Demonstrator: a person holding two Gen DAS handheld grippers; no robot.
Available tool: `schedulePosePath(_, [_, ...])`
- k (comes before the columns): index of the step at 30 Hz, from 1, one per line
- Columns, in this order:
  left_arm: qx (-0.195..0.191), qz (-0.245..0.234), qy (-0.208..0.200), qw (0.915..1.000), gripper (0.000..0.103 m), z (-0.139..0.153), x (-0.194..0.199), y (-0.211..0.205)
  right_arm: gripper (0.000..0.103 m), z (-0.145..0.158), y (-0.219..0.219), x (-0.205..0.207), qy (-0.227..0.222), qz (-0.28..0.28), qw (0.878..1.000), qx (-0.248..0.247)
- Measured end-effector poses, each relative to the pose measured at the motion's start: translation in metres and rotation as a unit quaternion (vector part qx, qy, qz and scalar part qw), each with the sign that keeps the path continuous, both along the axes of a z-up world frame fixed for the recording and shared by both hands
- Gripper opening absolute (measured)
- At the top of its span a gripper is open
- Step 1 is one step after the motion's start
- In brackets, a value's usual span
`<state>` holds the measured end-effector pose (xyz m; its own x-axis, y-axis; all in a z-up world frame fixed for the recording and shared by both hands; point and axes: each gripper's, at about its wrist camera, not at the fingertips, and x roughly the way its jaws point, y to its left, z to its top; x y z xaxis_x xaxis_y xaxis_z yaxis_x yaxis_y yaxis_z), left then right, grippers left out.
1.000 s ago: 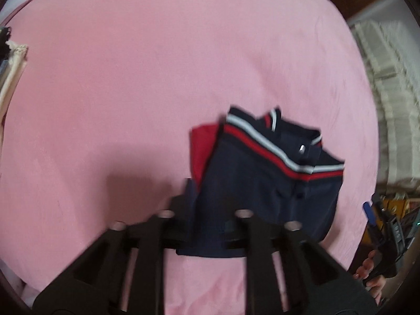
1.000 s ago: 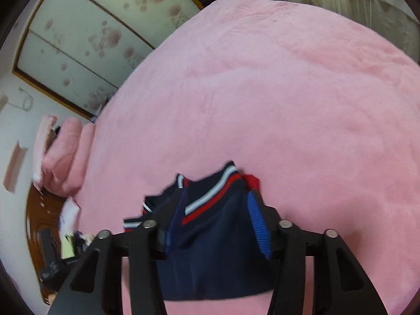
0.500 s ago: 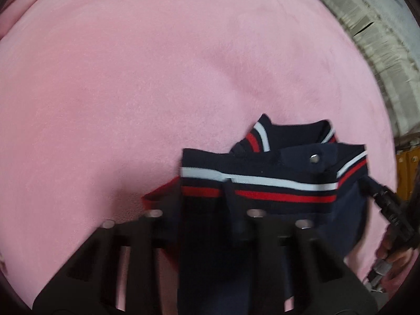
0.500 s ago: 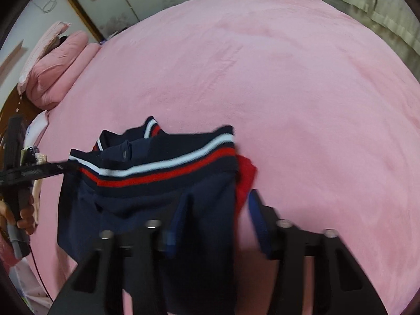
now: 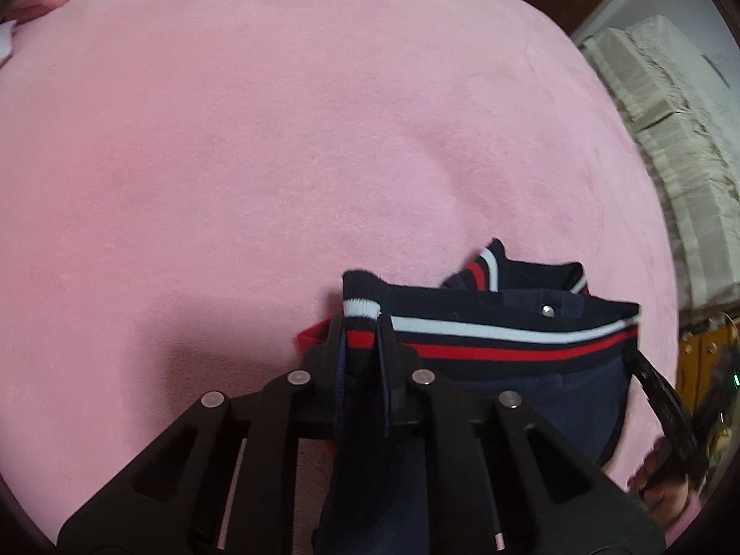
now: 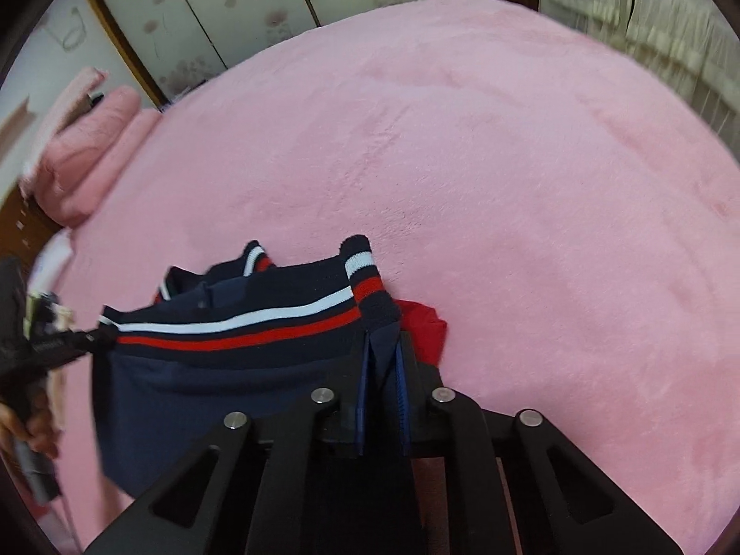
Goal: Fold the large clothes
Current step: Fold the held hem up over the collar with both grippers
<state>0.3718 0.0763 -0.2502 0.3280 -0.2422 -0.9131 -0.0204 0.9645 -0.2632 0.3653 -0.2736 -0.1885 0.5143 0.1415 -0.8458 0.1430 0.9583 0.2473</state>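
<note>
The left gripper has its two black fingers pinched shut on one striped end of the navy knit garment with white and red bands. The right gripper is clamped the same way on the opposite end of that band. Between them the striped edge is stretched level, and the navy cloth hangs below it over the fuzzy pink bedspread. A red layer of fabric shows beside the right fingers. Pink pillows lie far off, cream frilled curtains beyond.
</note>
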Motion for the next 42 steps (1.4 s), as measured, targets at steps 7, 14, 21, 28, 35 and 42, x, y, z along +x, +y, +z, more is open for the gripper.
schedulePosePath(7, [0.064,0.020,-0.101,0.9927,0.021,0.062,-0.049,-0.021,0.036,0.045,0.011,-0.041,-0.080,-0.038,0.995,-0.056])
schedulePosePath(14, [-0.063,-0.047,-0.018,0.9967,0.022,0.021,-0.087,-0.079,0.005,0.036,0.036,-0.068,-0.057,0.023,0.985,0.162])
schedulePosePath(21, [-0.125,-0.079,0.047,0.9879,0.017,-0.041,-0.063,-0.120,0.004,-0.019,0.092,-0.045,0.040,0.084,0.968,0.233])
schedulePosePath(28, [-0.104,-0.044,0.006,0.9936,0.017,-0.054,-0.028,-0.126,0.001,-0.050,0.103,-0.006,0.051,0.115,0.959,0.253])
schedulePosePath(35, [-0.062,-0.024,-0.018,0.9976,0.002,-0.057,-0.030,-0.102,0.000,-0.051,0.048,0.023,0.049,-0.002,0.977,0.206])
schedulePosePath(42, [-0.032,0.103,-0.048,0.9930,0.002,-0.030,-0.053,-0.046,0.000,-0.026,0.002,0.003,0.037,-0.059,0.993,0.091])
